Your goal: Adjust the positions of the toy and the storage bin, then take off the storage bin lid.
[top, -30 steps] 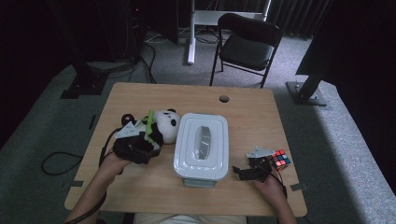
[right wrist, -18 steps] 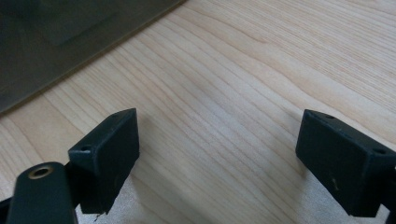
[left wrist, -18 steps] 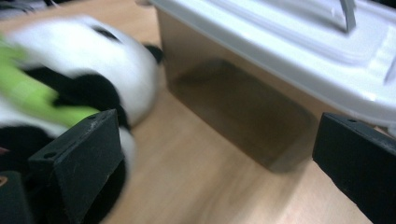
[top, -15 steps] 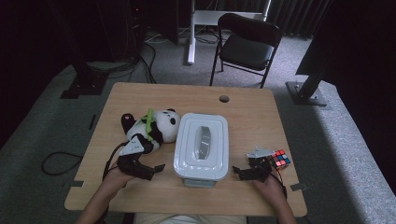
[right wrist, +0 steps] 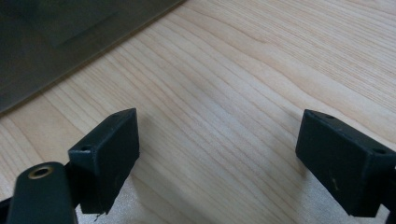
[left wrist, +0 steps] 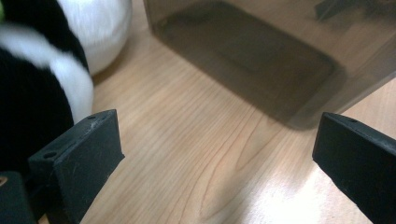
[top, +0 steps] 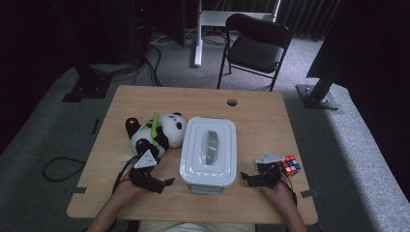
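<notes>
Wooden desk (top: 270, 121) carries a lidded white box (top: 209, 151) at its middle. Left gripper (top: 162, 182) has pulled back off the panda toy (top: 154, 133), jaws spread; right gripper (top: 247, 178) waits spread too, both flanking the box, probably next.

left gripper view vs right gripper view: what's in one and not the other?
Left gripper view alone: the black-and-white plush panda at its left edge, beside the left gripper, jaws wide apart with nothing between them. Right gripper view alone: nothing extra, just the right gripper, also open over bare wood. Both share the light wooden table and a wall of the translucent grey plastic storage box.
</notes>
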